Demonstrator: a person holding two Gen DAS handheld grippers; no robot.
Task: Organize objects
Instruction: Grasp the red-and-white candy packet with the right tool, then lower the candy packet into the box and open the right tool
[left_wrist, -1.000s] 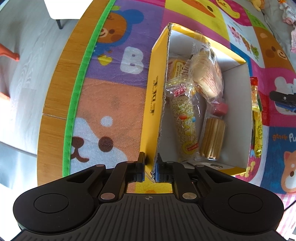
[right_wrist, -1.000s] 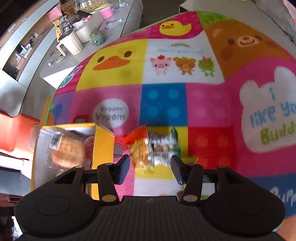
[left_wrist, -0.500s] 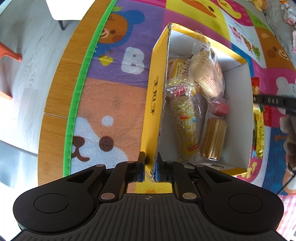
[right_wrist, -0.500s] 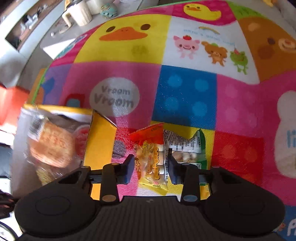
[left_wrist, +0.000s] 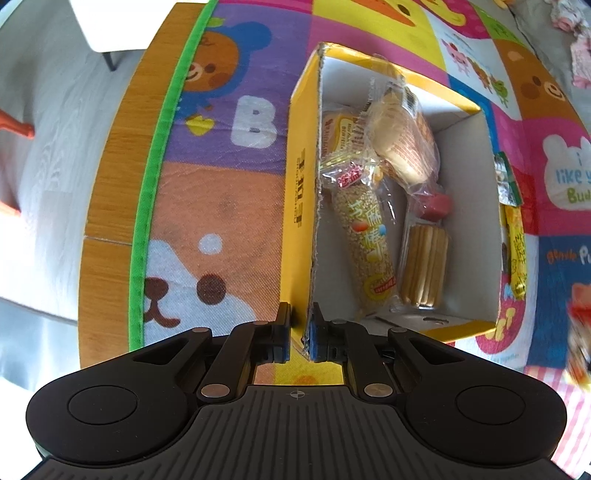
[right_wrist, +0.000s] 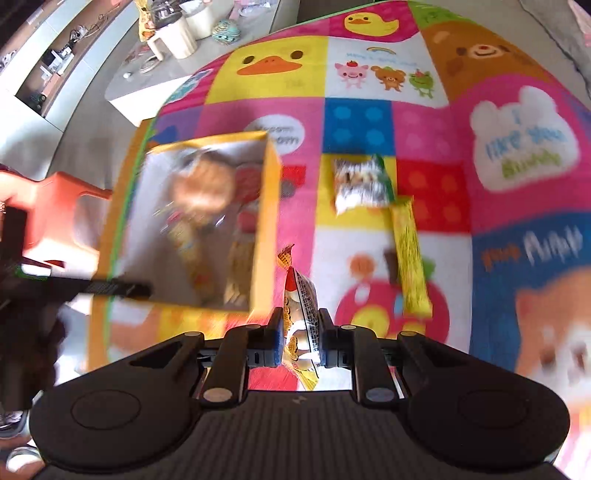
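Observation:
My left gripper (left_wrist: 299, 332) is shut on the near corner of the yellow cardboard box (left_wrist: 295, 177), one pad on each side of its wall. Inside the box lie a sesame stick packet (left_wrist: 367, 251), a pack of biscuit sticks (left_wrist: 424, 266) and a round cracker packet (left_wrist: 399, 144). My right gripper (right_wrist: 299, 332) hangs above the mat to the right of the box (right_wrist: 264, 221). Its jaws are closing, and the pads press on an orange-and-yellow snack packet (right_wrist: 301, 295). A green-edged packet (right_wrist: 360, 184) and a long yellow packet (right_wrist: 410, 266) lie on the mat beyond.
The colourful play mat (right_wrist: 369, 122) has a green border (left_wrist: 155, 177) with wooden floor alongside. An orange chair (right_wrist: 55, 206) stands left of the box. A white counter with mugs (right_wrist: 177, 33) is far back. The right wrist view is motion-blurred.
The right gripper closed on the orange-and-yellow packet and lifted it off the mat, so the box and mat now look farther below. The left gripper kept its hold on the box.

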